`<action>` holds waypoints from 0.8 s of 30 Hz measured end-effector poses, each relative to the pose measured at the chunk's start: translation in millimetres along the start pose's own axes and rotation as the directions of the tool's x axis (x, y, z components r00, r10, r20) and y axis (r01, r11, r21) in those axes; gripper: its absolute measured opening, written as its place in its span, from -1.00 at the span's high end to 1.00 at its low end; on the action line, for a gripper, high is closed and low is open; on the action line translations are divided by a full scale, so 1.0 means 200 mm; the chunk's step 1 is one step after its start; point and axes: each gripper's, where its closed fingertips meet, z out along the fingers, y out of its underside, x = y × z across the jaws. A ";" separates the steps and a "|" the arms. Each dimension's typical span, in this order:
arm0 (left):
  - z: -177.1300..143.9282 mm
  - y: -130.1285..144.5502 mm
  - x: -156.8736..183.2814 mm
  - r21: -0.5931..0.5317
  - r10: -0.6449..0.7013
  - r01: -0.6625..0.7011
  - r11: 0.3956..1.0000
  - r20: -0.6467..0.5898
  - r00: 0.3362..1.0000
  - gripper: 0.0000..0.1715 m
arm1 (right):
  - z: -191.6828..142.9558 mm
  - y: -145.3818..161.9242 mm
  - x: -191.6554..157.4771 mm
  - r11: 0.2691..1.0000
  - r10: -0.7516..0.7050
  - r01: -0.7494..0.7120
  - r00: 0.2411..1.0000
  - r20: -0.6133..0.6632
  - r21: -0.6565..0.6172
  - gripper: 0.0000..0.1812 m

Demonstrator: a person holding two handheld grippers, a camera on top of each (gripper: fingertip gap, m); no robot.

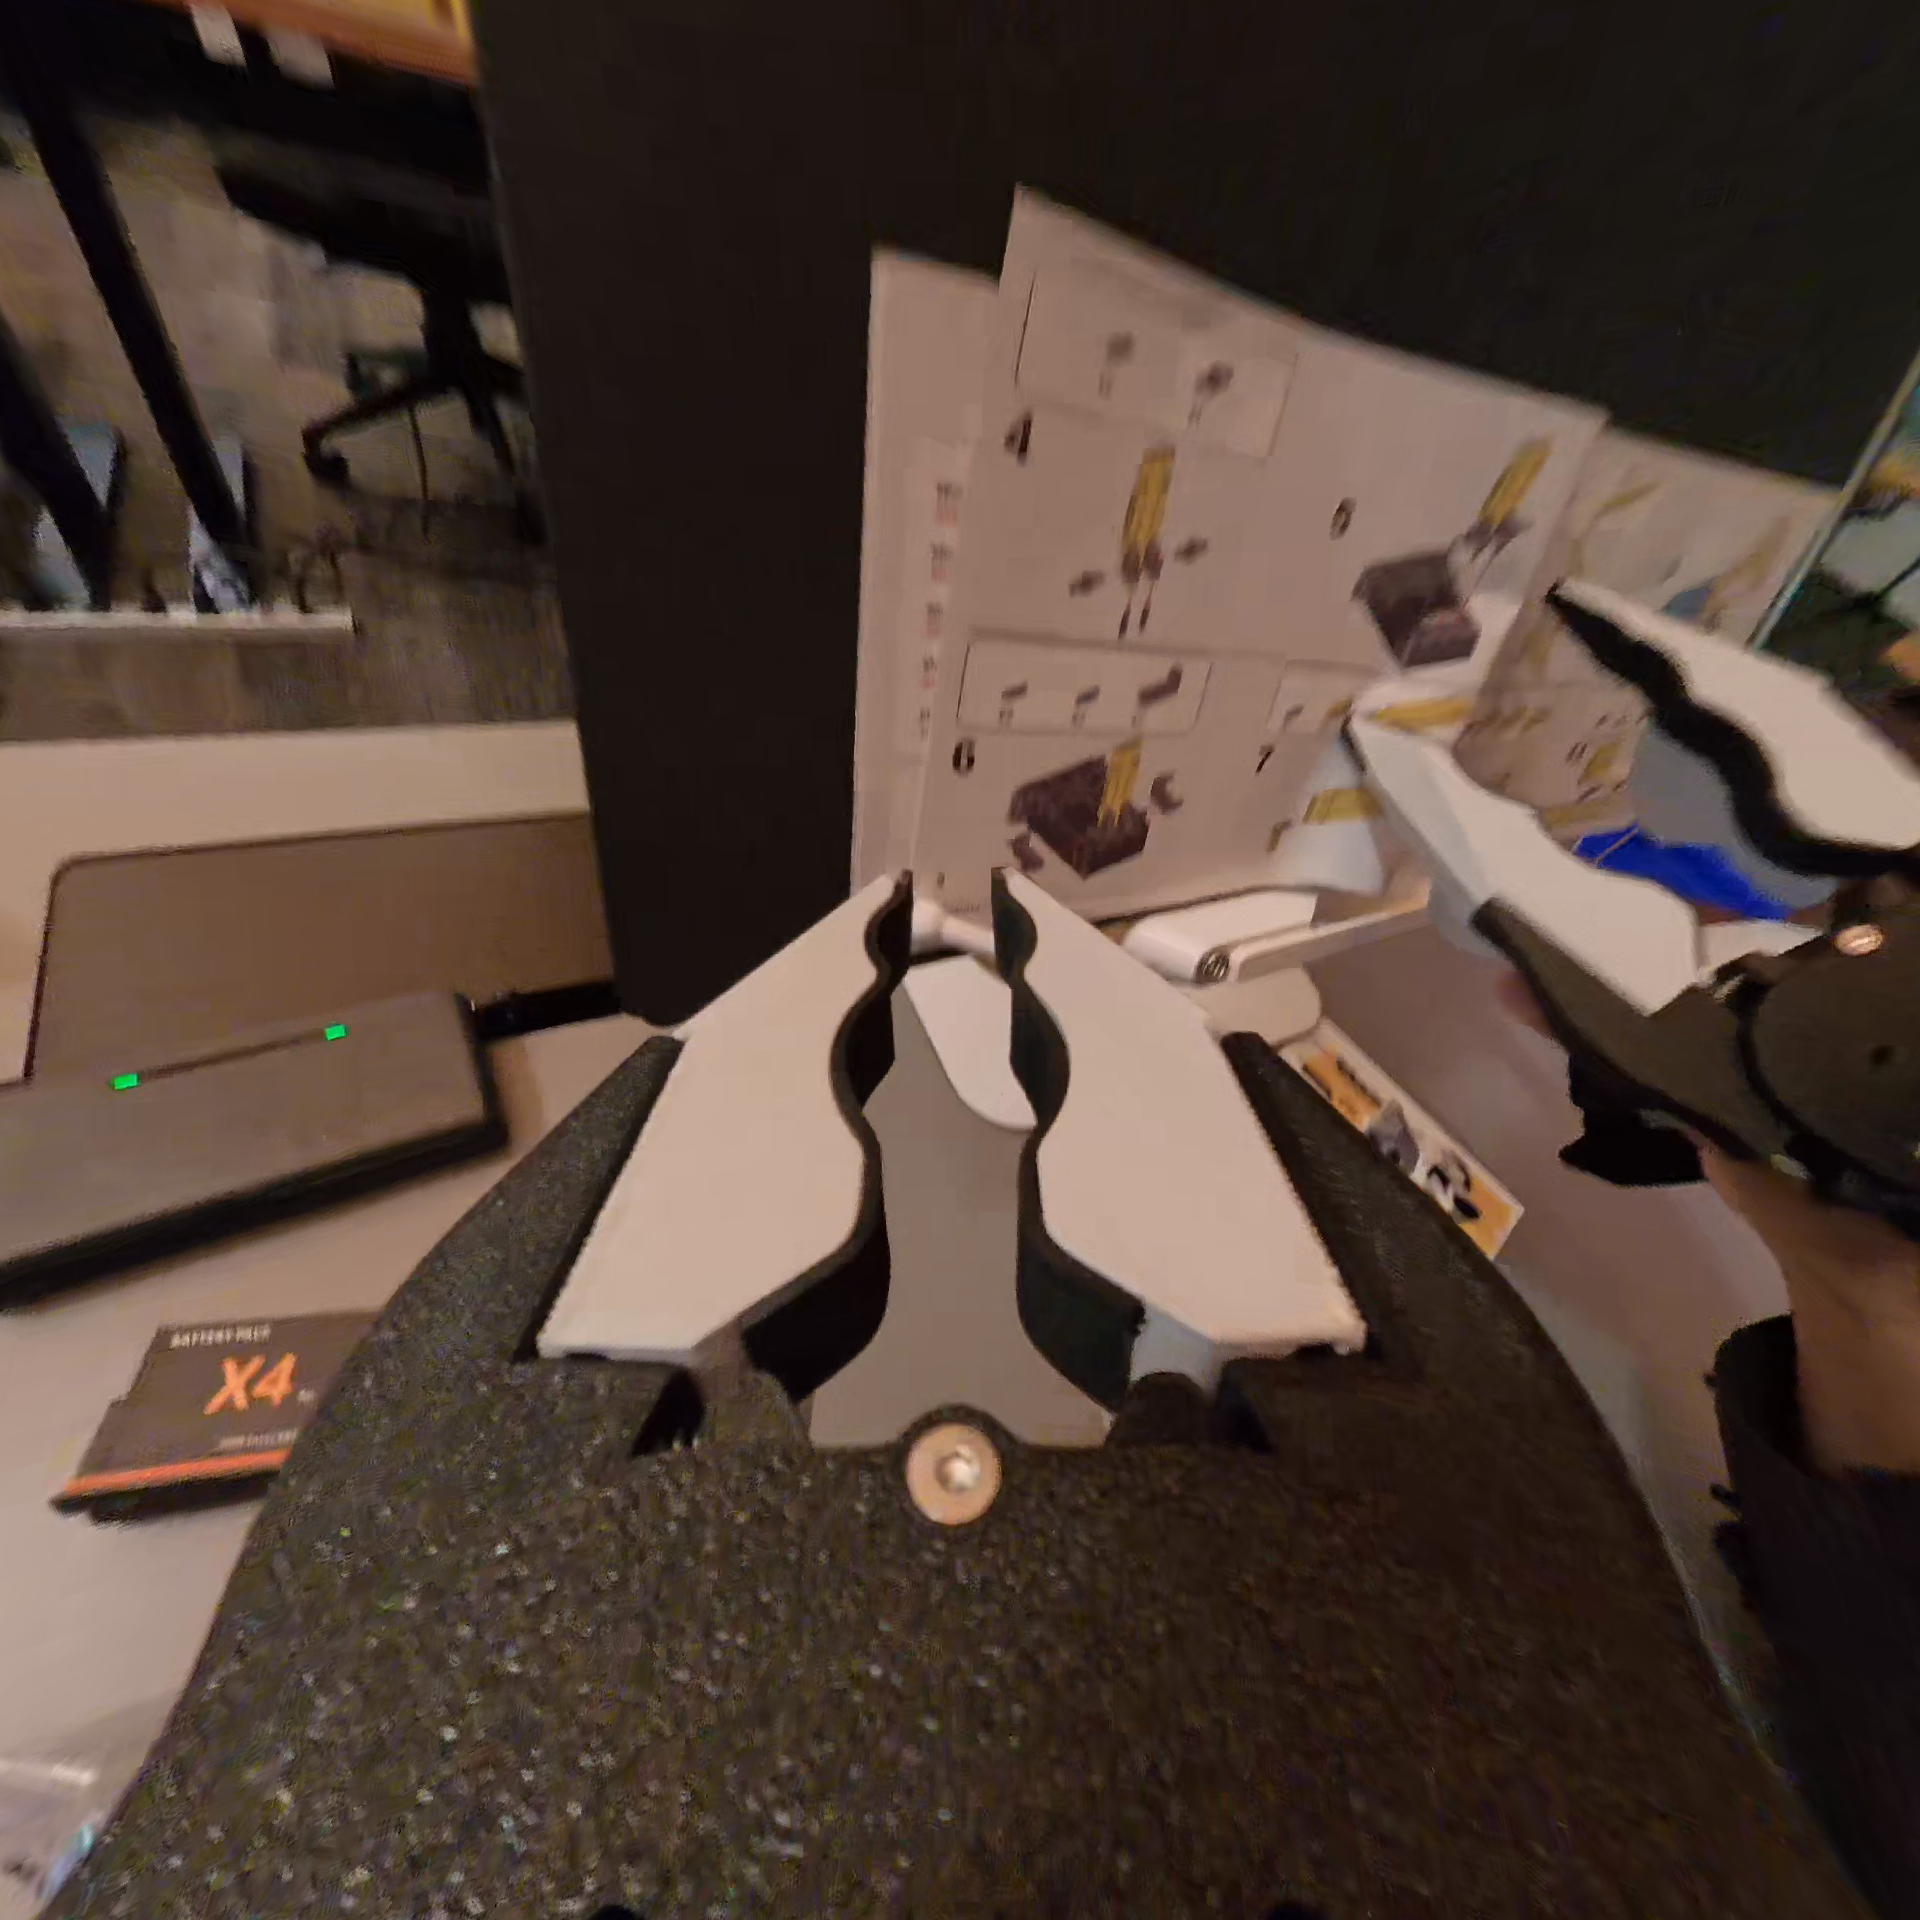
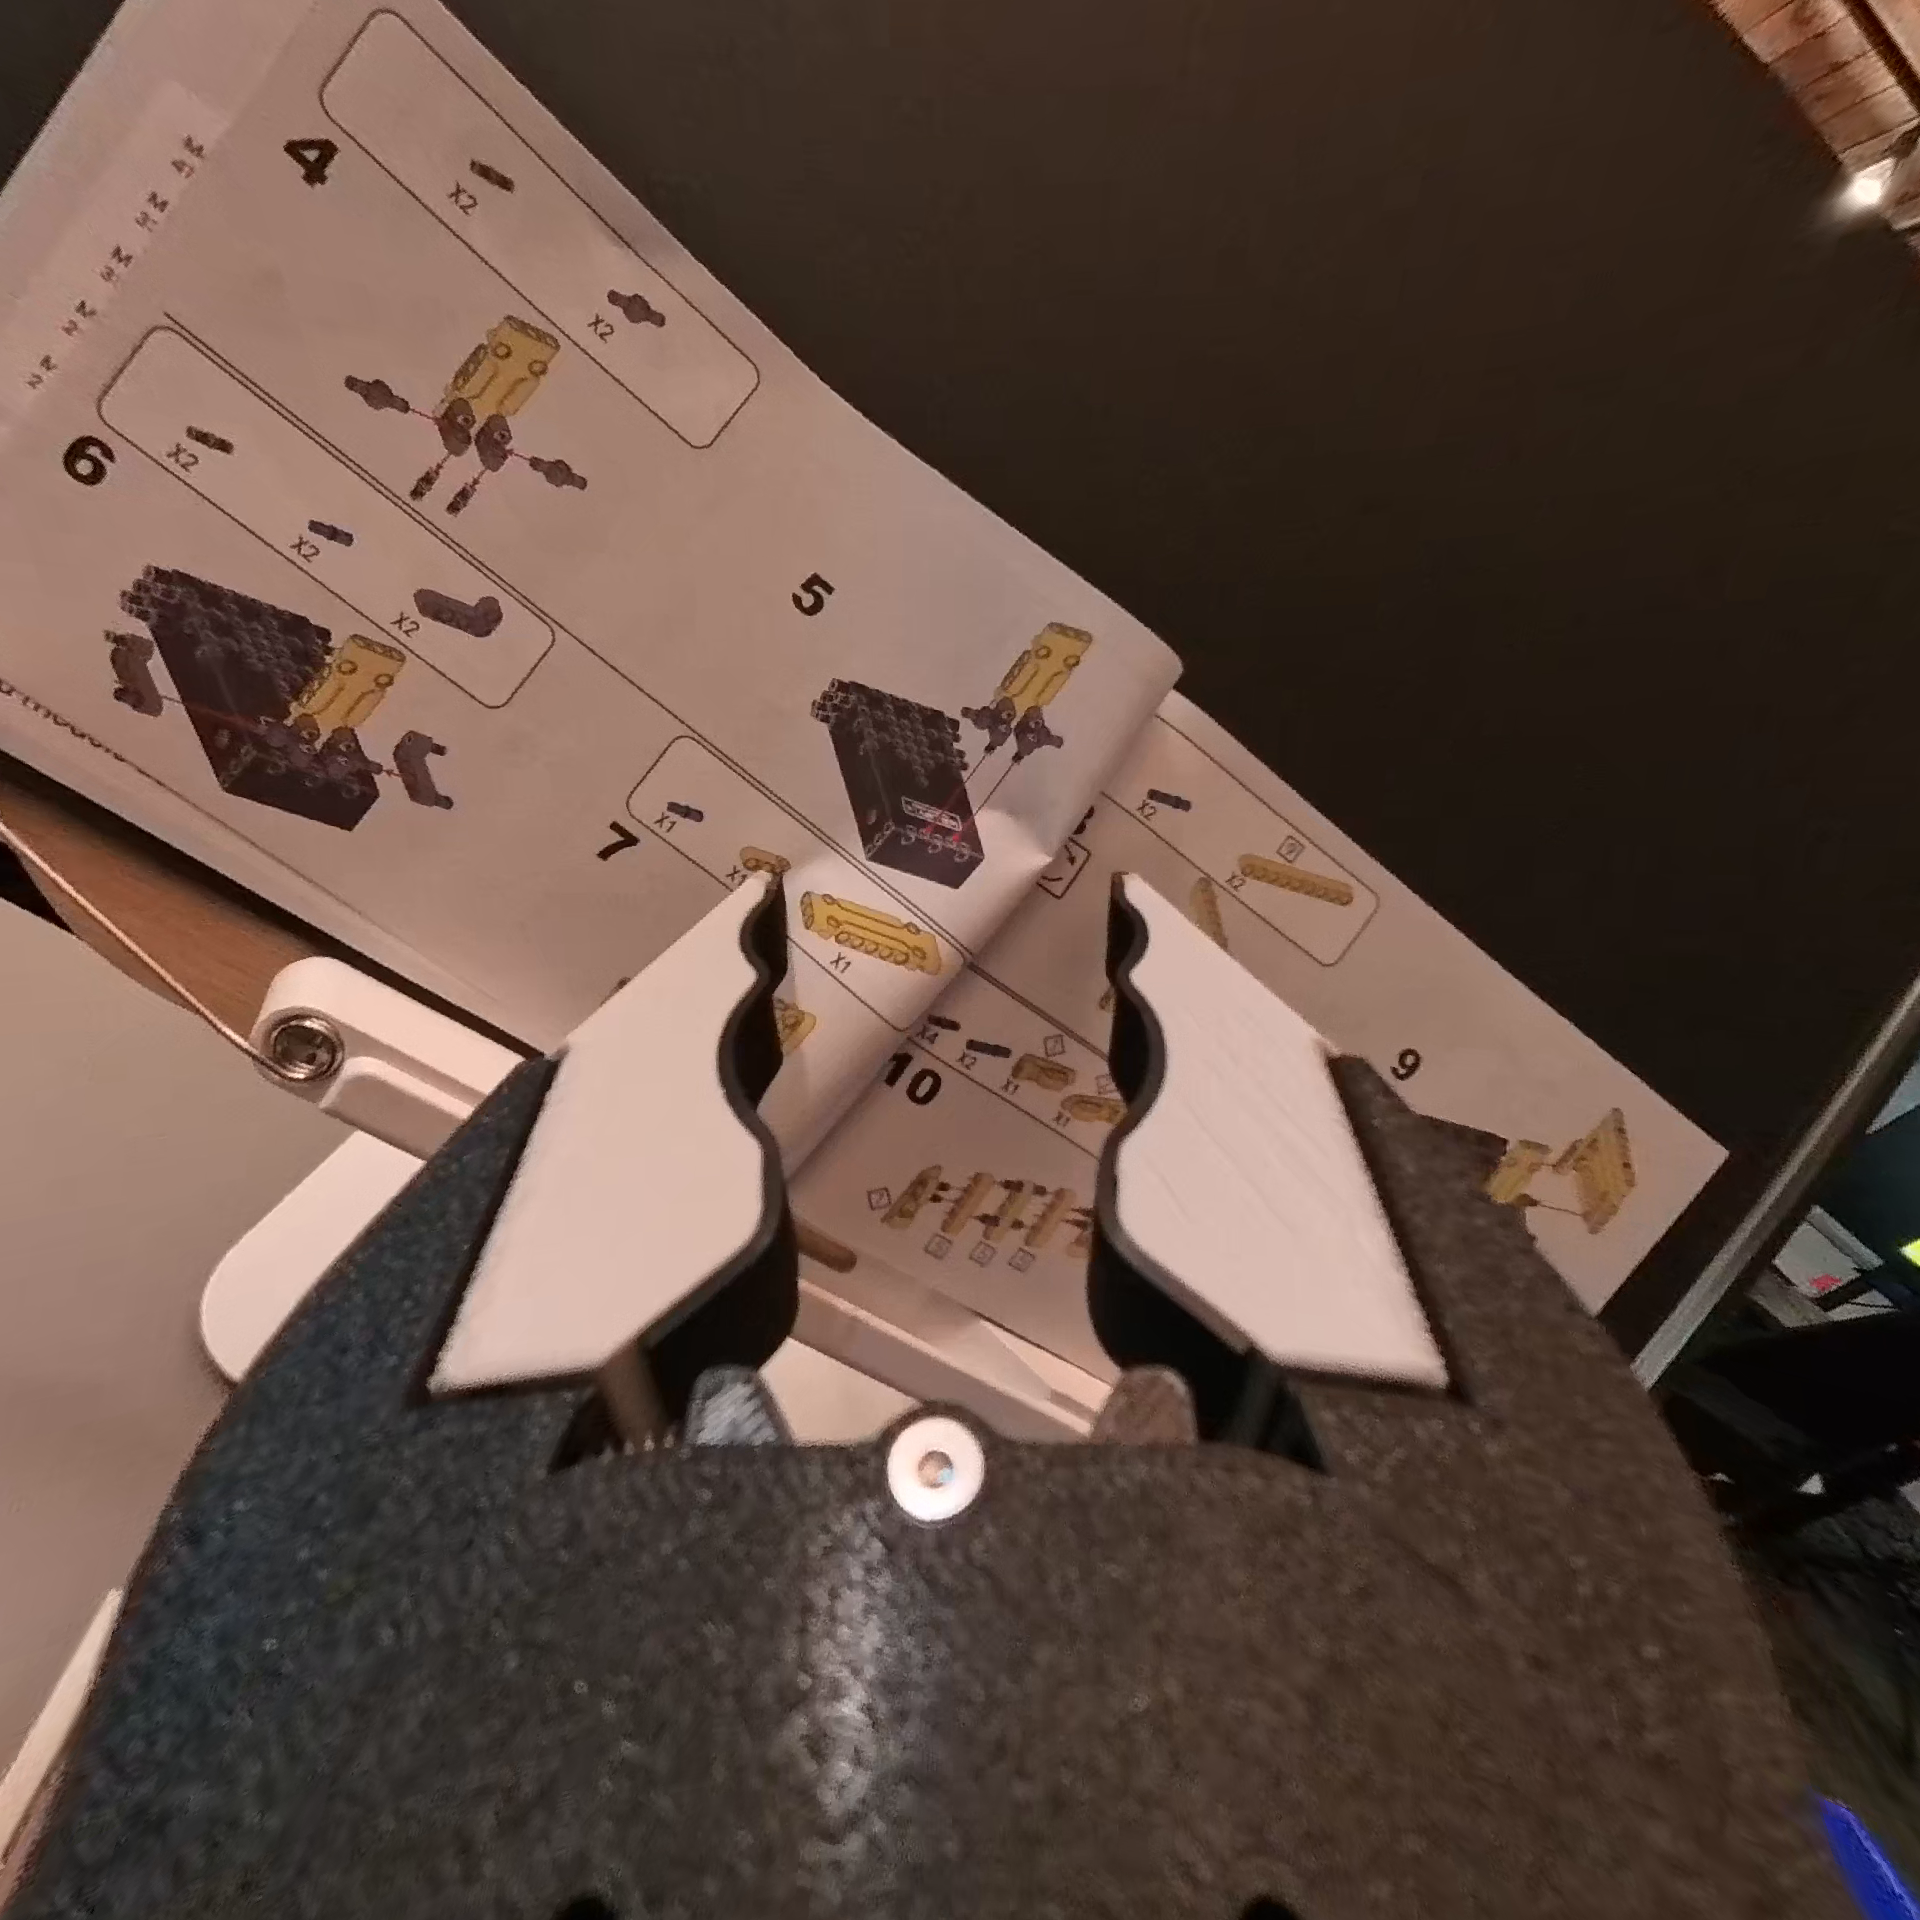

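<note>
The right gripper [image 2: 945, 883] has its jaws wide apart, right in front of the booklet [image 2: 582, 582]. The left gripper [image 1: 951, 883] is farther off, jaws slightly apart, empty.

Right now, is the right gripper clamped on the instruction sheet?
No: the right gripper is open, its jaws spread apart, with the instruction sheet propped behind them.

Dim warm light, motion blur, fisheye edges
</note>
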 end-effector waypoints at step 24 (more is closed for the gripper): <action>0.19 -0.41 0.16 0.322 0.175 -0.165 0.932 -0.004 0.984 0.56 | 0.01 -0.03 0.00 1.000 -0.003 0.003 1.000 0.026 0.000 0.32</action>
